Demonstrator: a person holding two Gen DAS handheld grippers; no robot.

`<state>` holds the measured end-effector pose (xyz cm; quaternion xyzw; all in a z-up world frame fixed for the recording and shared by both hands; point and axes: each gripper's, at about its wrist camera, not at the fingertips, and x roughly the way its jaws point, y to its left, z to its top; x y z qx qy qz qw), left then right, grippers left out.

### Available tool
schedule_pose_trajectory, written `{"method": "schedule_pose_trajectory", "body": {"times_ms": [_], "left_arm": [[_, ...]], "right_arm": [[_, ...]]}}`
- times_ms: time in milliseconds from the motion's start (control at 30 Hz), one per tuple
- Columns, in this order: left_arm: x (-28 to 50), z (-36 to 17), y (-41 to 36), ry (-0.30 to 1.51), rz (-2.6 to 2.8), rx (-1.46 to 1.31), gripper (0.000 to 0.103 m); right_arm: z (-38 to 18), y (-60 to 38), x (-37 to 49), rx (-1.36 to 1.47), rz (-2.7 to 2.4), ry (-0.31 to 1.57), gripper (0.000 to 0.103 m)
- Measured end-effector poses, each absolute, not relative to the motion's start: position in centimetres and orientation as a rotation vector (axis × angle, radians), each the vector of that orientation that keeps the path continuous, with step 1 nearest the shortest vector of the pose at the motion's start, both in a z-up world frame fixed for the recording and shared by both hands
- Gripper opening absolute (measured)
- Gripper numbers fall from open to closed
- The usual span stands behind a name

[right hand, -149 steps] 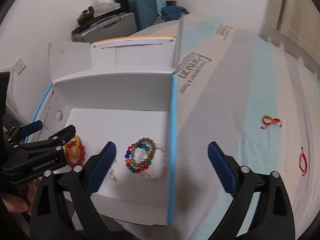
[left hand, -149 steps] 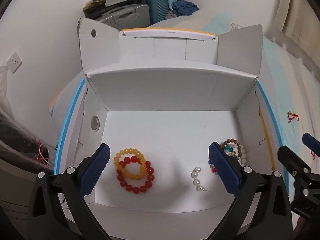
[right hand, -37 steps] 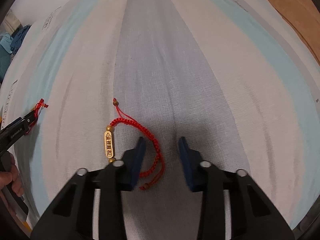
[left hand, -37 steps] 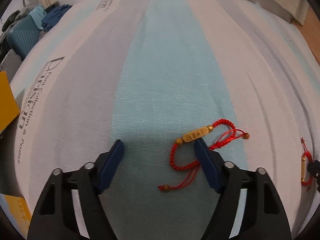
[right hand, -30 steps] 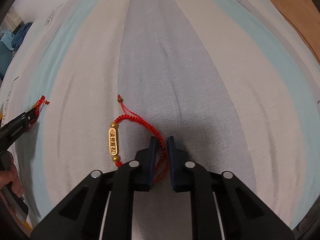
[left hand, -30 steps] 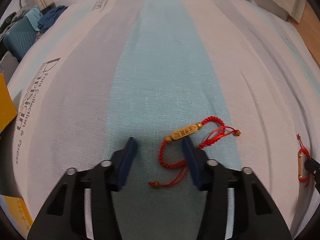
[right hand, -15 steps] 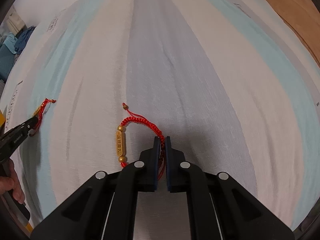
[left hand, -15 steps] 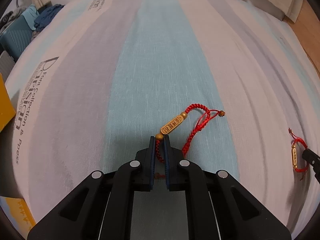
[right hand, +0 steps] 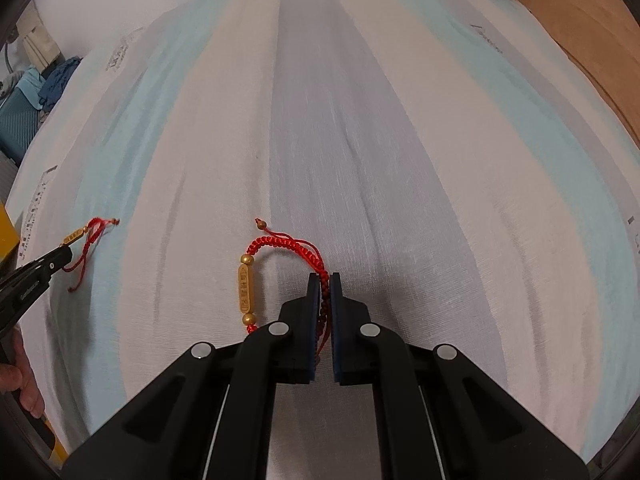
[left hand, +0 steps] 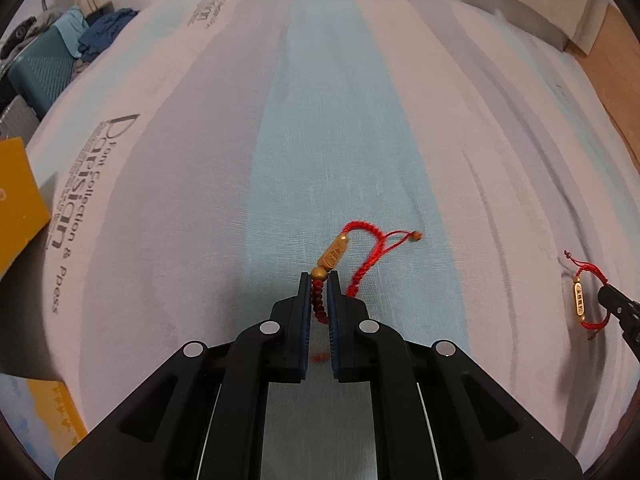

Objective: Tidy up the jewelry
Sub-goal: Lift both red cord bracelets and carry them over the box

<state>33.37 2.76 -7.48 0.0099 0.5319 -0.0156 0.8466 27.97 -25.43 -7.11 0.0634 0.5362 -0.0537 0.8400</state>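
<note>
Two red cord bracelets with gold tube charms are on the striped bedsheet. My left gripper [left hand: 319, 280] is shut on the braided cord of one red bracelet [left hand: 334, 255], its gold charm just past the fingertips; it seems slightly lifted. My right gripper [right hand: 324, 282] is shut on the cord of the other red bracelet [right hand: 245, 288], whose charm hangs to the left of the fingers. Each view shows the other gripper with its bracelet: the right one at the far right [left hand: 580, 299], the left one at the far left [right hand: 76, 237].
The striped mattress [left hand: 340, 128] fills both views. The yellow edge of the jewelry box [left hand: 16, 200] is at the far left. Suitcases and clothes [left hand: 44, 64] stand beyond the bed's left side. Wooden floor [right hand: 592, 20] lies to the right.
Both grippers went from open over the box area to the bed, closed on one red bracelet each about a second ago, and the bracelets have since shifted slightly with the grippers.
</note>
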Motion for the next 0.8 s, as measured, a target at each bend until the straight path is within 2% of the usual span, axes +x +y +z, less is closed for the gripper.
{"method": "schedule_pose_trajectory", "body": {"times_ms": [800], "left_arm": [[26.2, -2.8, 4.3, 1.093, -0.023, -0.026, 0.007]], "right_arm": [[-1.1, -21.1, 23.2, 0.055, -0.022, 1.049, 0.004]]}}
